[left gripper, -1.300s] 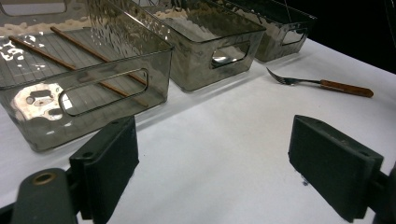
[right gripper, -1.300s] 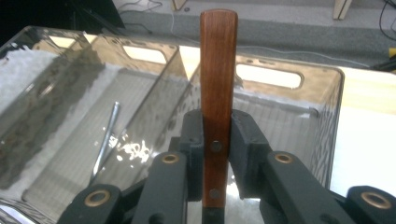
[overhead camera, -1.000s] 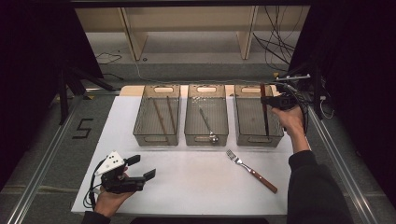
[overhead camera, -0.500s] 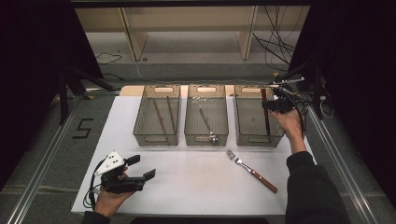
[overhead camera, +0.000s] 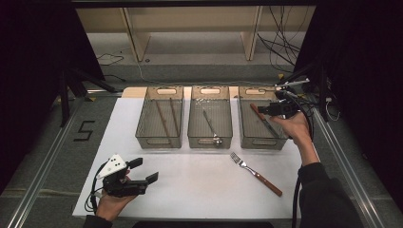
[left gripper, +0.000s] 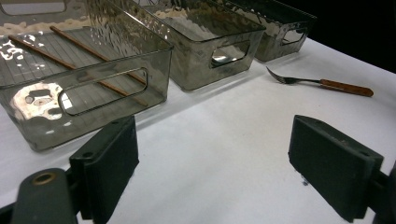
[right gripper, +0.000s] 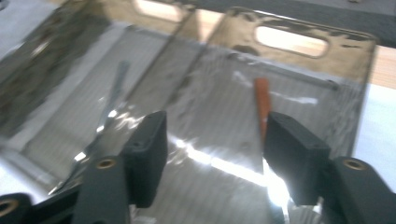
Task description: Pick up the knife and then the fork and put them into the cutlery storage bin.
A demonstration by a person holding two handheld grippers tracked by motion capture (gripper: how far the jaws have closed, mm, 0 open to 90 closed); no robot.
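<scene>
Smoked-plastic right bin (overhead camera: 278, 137), high view: right gripper (overhead camera: 267, 109) sits over its far end, jaws just been opening, nothing between them. Wood-handled knife (overhead camera: 261, 117) lies in the bin just below the tool, released. Fork (overhead camera: 255, 174) on the white table (overhead camera: 199, 190), well short of the gripper, toward the person. Left gripper (overhead camera: 145, 171) rests low on the table, jaws apart, empty.

Left gripper view: left gripper (left gripper: 212, 172) wide, bare table between the pads. Chopsticks (left gripper: 79, 60) in the nearest bin ahead-left; fork (left gripper: 322, 84) far ahead-right.

Right gripper view: right gripper (right gripper: 215, 154) open over the bin floor; knife handle (right gripper: 263, 105) just ahead of the right-hand pad, whether it touches is unclear.
</scene>
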